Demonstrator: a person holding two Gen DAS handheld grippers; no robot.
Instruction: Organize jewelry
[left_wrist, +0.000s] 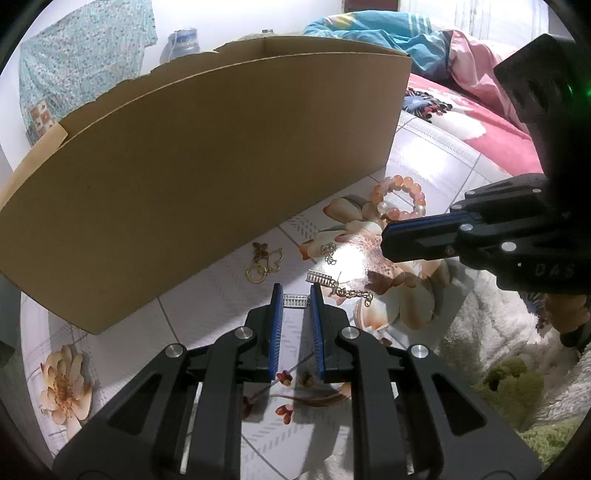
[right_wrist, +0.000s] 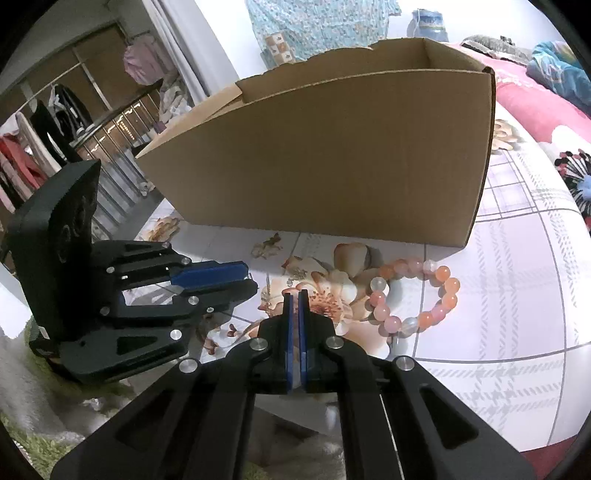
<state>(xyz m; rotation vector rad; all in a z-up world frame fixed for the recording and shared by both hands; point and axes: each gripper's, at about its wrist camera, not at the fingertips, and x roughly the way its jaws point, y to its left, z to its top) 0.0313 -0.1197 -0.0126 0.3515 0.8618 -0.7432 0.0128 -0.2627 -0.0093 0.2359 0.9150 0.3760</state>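
Two handheld grippers work over a bed covered with a glossy flower-print sheet, just in front of a tall open cardboard box. The left gripper points steeply down, its blue-padded jaws drawn in to a narrow gap around a small silver rectangular charm lying flat on the sheet; the charm sits between the fingertips, but whether the pads already press on it cannot be told. Just to its right lie a matching silver charm on a chain, and, nearer the box, a gold butterfly piece with rings and a small silver chain tangle. A pink and orange bead bracelet rests further right, close to the box's corner. The right gripper hovers above the sheet with its jaws closed together and nothing held. The step in hand appears to be picking up the small charm for the box. To do it well, the fingertips should stay low against the sheet, close squarely on the charm's short sides, then lift straight up, since a piece this thin could slip out or snag the neighbouring chain.
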